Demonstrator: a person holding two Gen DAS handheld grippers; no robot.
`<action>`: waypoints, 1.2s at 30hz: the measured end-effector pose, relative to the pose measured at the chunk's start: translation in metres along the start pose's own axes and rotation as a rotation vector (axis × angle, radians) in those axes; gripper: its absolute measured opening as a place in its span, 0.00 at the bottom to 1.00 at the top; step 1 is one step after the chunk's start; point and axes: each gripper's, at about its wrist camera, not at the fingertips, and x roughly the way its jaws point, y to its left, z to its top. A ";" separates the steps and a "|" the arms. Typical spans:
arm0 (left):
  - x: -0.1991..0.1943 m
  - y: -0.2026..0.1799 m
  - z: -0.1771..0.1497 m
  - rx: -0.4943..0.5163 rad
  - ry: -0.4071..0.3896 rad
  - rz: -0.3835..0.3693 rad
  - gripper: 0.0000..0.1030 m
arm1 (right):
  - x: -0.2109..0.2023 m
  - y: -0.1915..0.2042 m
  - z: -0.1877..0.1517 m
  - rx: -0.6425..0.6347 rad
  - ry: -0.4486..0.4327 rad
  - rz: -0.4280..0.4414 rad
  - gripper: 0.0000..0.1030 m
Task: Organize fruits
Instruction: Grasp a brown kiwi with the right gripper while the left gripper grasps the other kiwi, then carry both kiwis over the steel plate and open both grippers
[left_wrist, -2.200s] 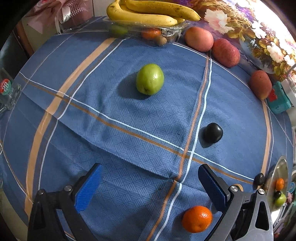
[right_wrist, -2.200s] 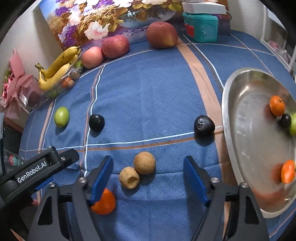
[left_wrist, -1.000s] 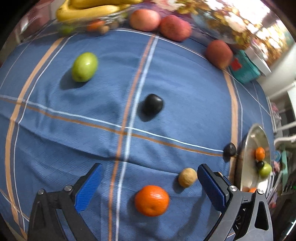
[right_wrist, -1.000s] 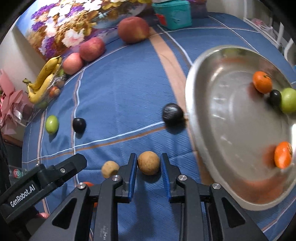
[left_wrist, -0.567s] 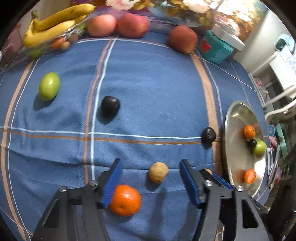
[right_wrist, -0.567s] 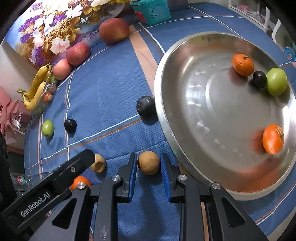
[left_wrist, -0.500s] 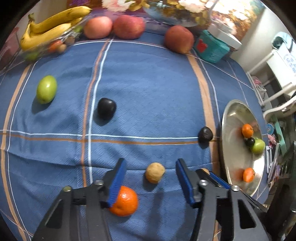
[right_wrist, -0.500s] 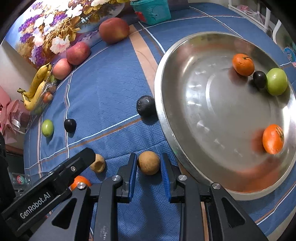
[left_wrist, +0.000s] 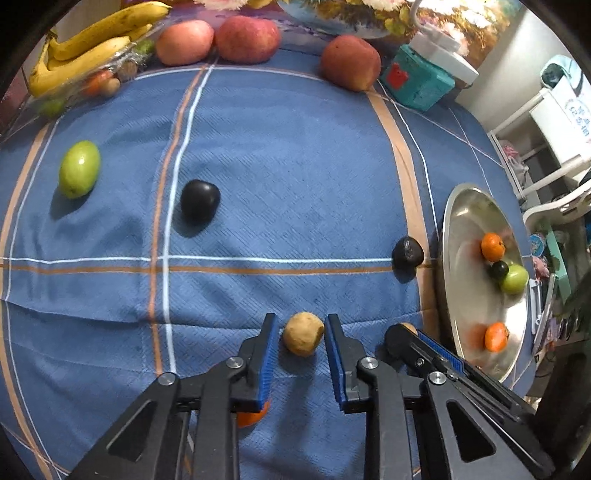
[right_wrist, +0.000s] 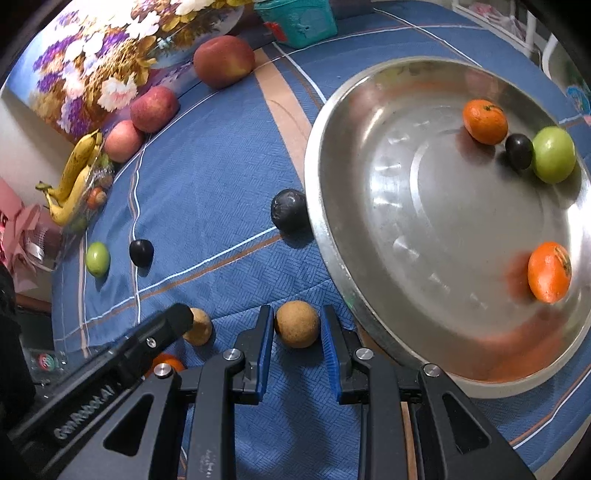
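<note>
both grippers at round tan fruits on the blue checked tabletop

right gripper pinches one round tan fruit; left gripper jaws flank another, contact unclear. silver metal tray lies just right, nearer the right gripper.

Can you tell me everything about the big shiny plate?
The metal plate is wide, round and silvery, with a raised rim and a shallow dished middle that mirrors the fruit. It sits on the blue cloth. Inside lie two oranges, a small black fruit and a green fruit. A dark fruit rests against its outer rim.
</note>
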 end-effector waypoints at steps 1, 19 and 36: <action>0.002 -0.002 0.000 0.009 0.004 0.005 0.23 | 0.000 0.000 0.000 0.001 0.000 0.001 0.26; -0.037 0.015 0.012 -0.041 -0.126 -0.045 0.22 | -0.021 0.007 0.002 -0.008 -0.049 0.048 0.26; -0.044 0.003 0.011 -0.032 -0.146 -0.081 0.22 | -0.041 0.000 0.010 0.010 -0.109 0.034 0.26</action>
